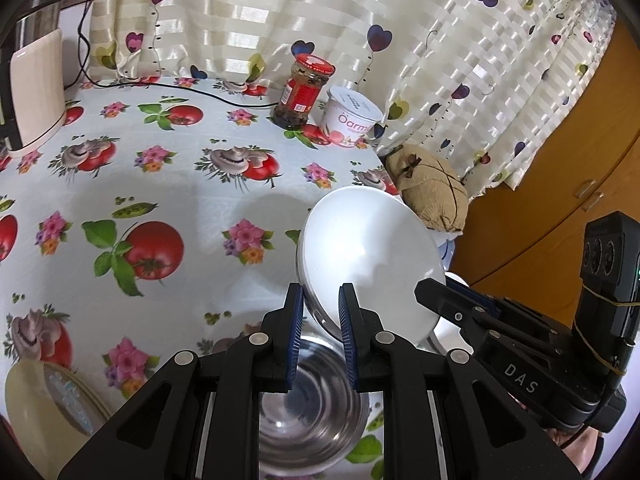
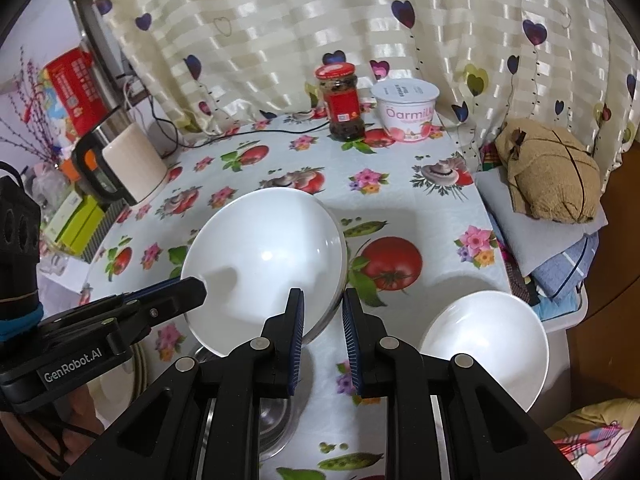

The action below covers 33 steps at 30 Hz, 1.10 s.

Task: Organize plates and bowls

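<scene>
Two grippers clamped on opposite rims of white glossy bowl (image 2: 264,264), tilted, above steel bowl (image 1: 312,412).

Left claw (image 1: 320,312) and right claw (image 2: 323,312) angled downward, jaws nearly closed, side by side

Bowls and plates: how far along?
Done: nothing stacked yet that I can see. In hand: big bowl, tilted, rim pinched by the left hand-held gripper and the right hand-held gripper, over the steel bowl. Left: small bowl, steel bowl and plate lie apart.
</scene>
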Available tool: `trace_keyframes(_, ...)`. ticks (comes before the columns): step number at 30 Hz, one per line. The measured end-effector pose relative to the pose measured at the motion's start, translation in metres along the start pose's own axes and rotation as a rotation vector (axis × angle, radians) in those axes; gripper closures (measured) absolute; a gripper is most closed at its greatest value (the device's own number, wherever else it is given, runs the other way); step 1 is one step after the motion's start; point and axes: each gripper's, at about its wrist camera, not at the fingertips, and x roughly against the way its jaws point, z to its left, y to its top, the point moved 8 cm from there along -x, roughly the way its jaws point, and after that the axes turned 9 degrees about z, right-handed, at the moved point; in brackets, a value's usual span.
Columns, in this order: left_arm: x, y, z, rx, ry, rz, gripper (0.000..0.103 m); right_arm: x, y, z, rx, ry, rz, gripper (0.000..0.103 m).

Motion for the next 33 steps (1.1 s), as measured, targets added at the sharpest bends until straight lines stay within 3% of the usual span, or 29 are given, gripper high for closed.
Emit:
trace_keyframes(18,0.024,-0.041,0.021,0.027,0.028,0.003,0.084,0.009,-0.034,0.038,0.047,0.017,0.020,0.084)
trace_keyframes(33,0.022,-0.070,0.032,0.051,0.037,0.046,0.084,-0.001,-0.065,0.048,0.057,0.033,0.077,0.084)
